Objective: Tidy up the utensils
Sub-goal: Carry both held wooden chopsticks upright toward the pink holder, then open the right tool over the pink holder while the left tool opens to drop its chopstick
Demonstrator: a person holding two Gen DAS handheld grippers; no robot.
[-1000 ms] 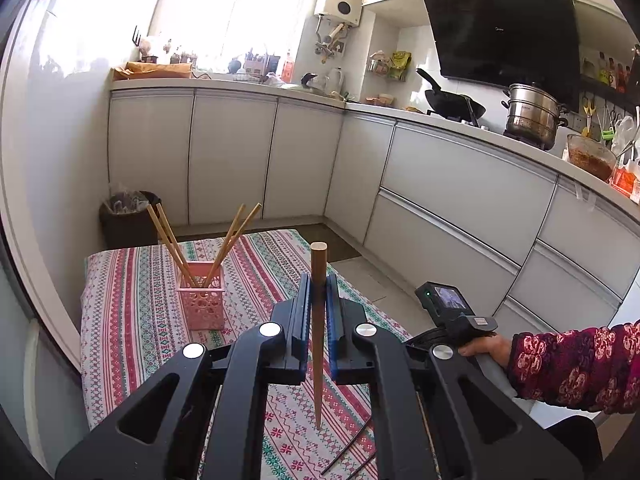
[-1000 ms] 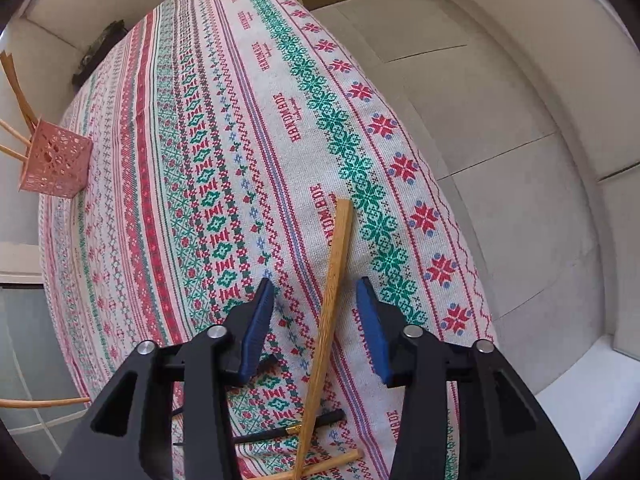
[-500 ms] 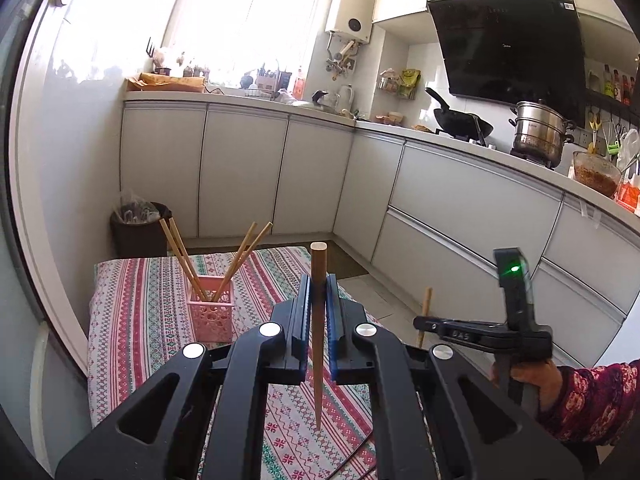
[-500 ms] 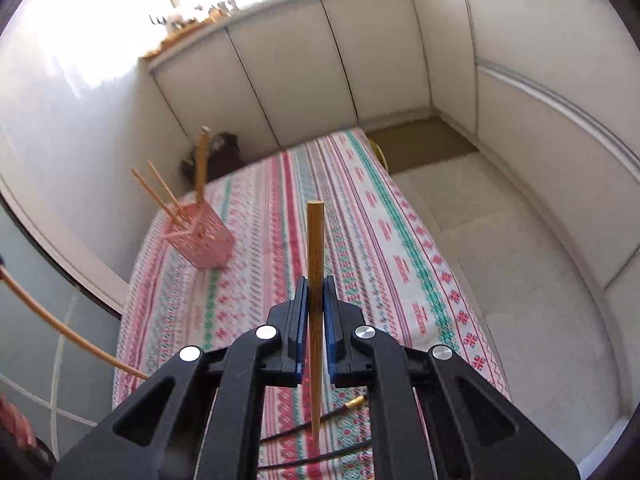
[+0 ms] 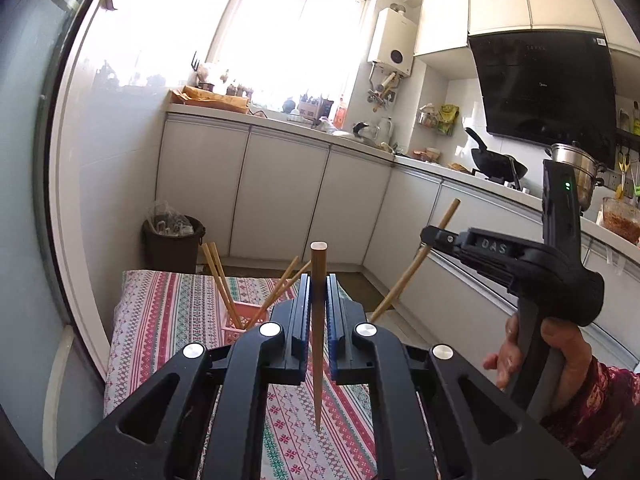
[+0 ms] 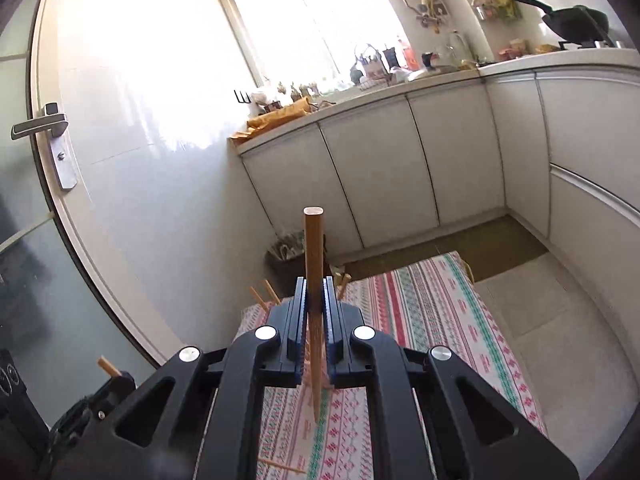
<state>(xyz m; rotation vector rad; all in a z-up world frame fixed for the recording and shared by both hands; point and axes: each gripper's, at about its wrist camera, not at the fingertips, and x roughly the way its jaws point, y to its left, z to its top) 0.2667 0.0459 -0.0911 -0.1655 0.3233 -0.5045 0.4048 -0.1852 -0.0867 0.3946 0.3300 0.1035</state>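
Note:
My left gripper [image 5: 318, 284] is shut on a wooden chopstick [image 5: 318, 344] that stands upright between its blue pads. Behind it, on the striped tablecloth [image 5: 160, 320], a pink lattice holder [image 5: 234, 326] carries several slanted chopsticks [image 5: 218, 280], partly hidden by my fingers. To the right, a hand holds my right gripper [image 5: 426, 240], shut on a second chopstick [image 5: 416, 262] that tilts in the air. In the right wrist view that gripper [image 6: 316, 286] clamps its chopstick [image 6: 314, 280] upright above the table. The holder is mostly hidden there; only chopstick tips [image 6: 266, 292] show.
White kitchen cabinets [image 5: 280, 196] run along the back and right. A dark waste bin [image 5: 172, 240] stands beyond the table's far end. A glass door with a handle [image 6: 40, 128] is at the left. A wok [image 5: 498, 164] and steel pot [image 5: 580, 168] sit on the counter.
The right gripper closed on a chopstick lying on the cloth, lifted it high and swung from pointing down to nearly level. The left gripper rose slightly, still holding its chopstick.

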